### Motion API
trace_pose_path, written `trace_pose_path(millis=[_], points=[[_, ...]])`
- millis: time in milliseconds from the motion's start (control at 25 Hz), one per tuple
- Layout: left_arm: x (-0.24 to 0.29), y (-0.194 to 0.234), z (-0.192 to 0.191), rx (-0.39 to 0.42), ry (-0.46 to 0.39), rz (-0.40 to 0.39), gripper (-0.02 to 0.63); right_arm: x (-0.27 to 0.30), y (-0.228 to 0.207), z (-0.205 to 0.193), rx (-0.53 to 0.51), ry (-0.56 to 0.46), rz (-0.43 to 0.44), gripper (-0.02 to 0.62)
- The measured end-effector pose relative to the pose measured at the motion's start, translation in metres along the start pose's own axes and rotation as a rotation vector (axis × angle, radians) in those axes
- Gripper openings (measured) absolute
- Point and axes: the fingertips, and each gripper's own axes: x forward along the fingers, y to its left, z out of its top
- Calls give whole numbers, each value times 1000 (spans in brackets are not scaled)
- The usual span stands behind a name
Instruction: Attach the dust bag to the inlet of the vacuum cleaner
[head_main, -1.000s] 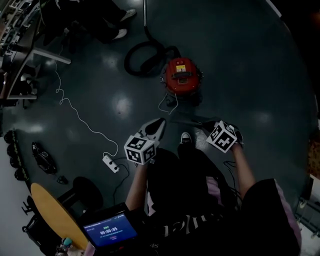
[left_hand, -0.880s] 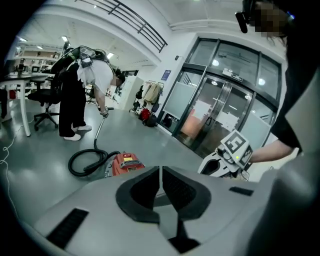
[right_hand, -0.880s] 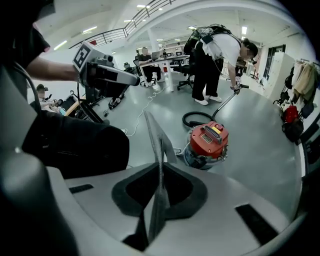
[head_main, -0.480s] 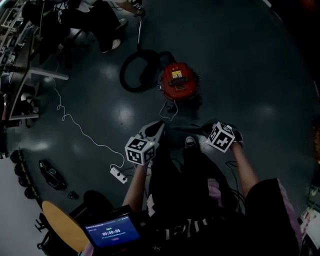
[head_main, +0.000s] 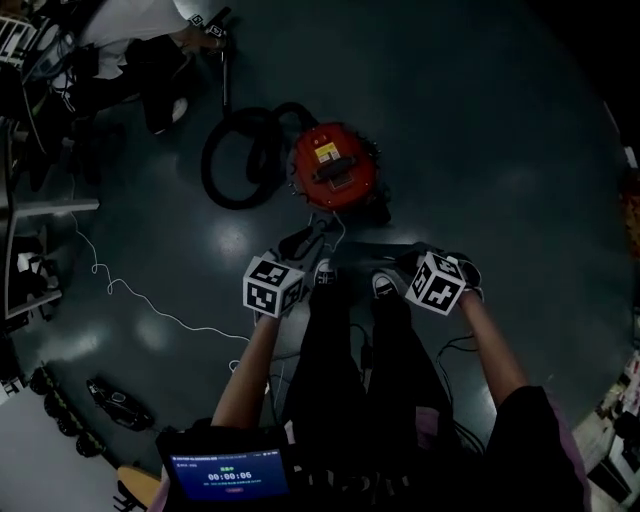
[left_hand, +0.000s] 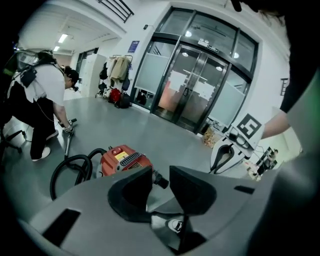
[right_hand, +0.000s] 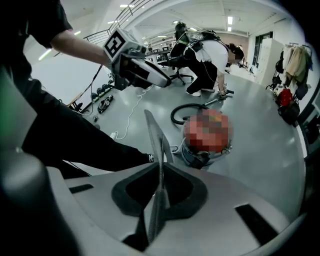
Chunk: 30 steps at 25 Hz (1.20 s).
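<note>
The red vacuum cleaner (head_main: 335, 178) stands on the floor just beyond both grippers, its black hose (head_main: 238, 160) coiled to its left. My right gripper (right_hand: 159, 176) is shut on the dust bag (right_hand: 155, 142), a thin grey sheet seen edge-on that sticks up out of the pads toward the vacuum (right_hand: 200, 156). The jaws of my left gripper (left_hand: 159, 187) are opening, and no pad presses on anything. Through their gap I see the vacuum's black inlet (left_hand: 161, 180) on the red body (left_hand: 122, 159). In the head view the left gripper (head_main: 305, 242) and the right gripper (head_main: 405, 262) hang over the person's shoes.
Another person (head_main: 140, 30) crouches at the back left holding the vacuum's wand (head_main: 225, 60). A white cable (head_main: 130, 295) snakes across the dark floor on the left. A small screen (head_main: 230, 475) sits at the bottom edge. Glass doors (left_hand: 200, 85) lie far ahead.
Both grippers have come down and closer to the vacuum. The view has shifted, so the vacuum sits nearer and the crouching person shows more.
</note>
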Motion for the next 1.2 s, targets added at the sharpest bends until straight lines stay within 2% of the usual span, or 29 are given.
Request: trace_pose_path(millis=[200, 400, 520, 720, 960, 1200], points=[[55, 54, -1, 91, 53, -36, 122, 45, -24, -2, 7, 27, -9, 41], [128, 106, 1, 175, 105, -55, 163, 92, -50, -14, -81, 30, -39, 41], [161, 119, 0, 233, 143, -69, 222, 109, -54, -24, -82, 24, -36, 41], [205, 138, -5, 326, 195, -67, 227, 129, -65, -37, -65, 43, -10, 41], [238, 146, -34, 456, 301, -95, 227, 148, -92, -53, -13, 52, -3, 41], [252, 151, -37, 415, 300, -80, 223, 162, -126, -67, 3, 53, -45, 41]])
